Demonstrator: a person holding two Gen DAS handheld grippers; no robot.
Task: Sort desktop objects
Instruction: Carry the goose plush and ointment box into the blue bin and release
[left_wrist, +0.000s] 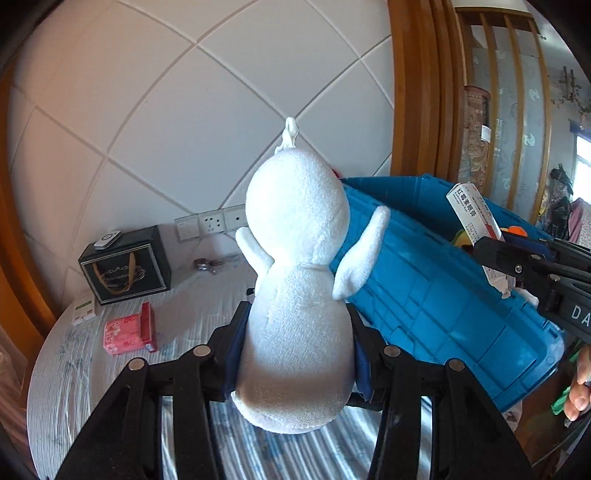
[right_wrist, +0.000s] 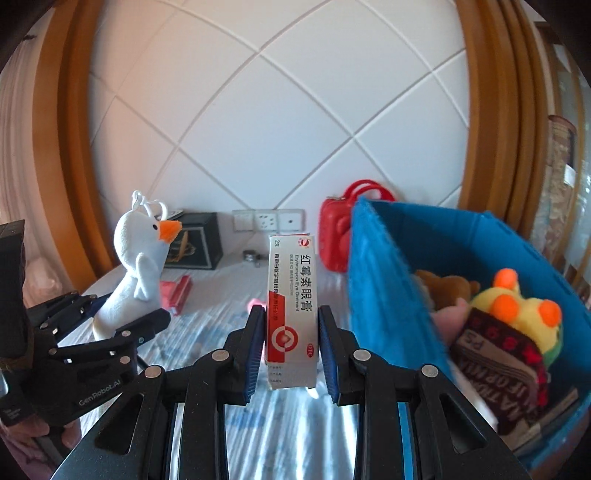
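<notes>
Left gripper (left_wrist: 295, 354) is clamped on the plush duck (left_wrist: 295, 266), lifted off the table (left_wrist: 74, 369). Right gripper (right_wrist: 291, 347) pinches an ointment box (right_wrist: 291, 295), upright, just beside the blue bin (right_wrist: 384, 280). Bin already holds a few toys (right_wrist: 517, 306), so sorting looks partway done. Pink packet (left_wrist: 123, 334), black box (left_wrist: 127, 264) and red case (right_wrist: 334, 236) are still out on the table.
</notes>
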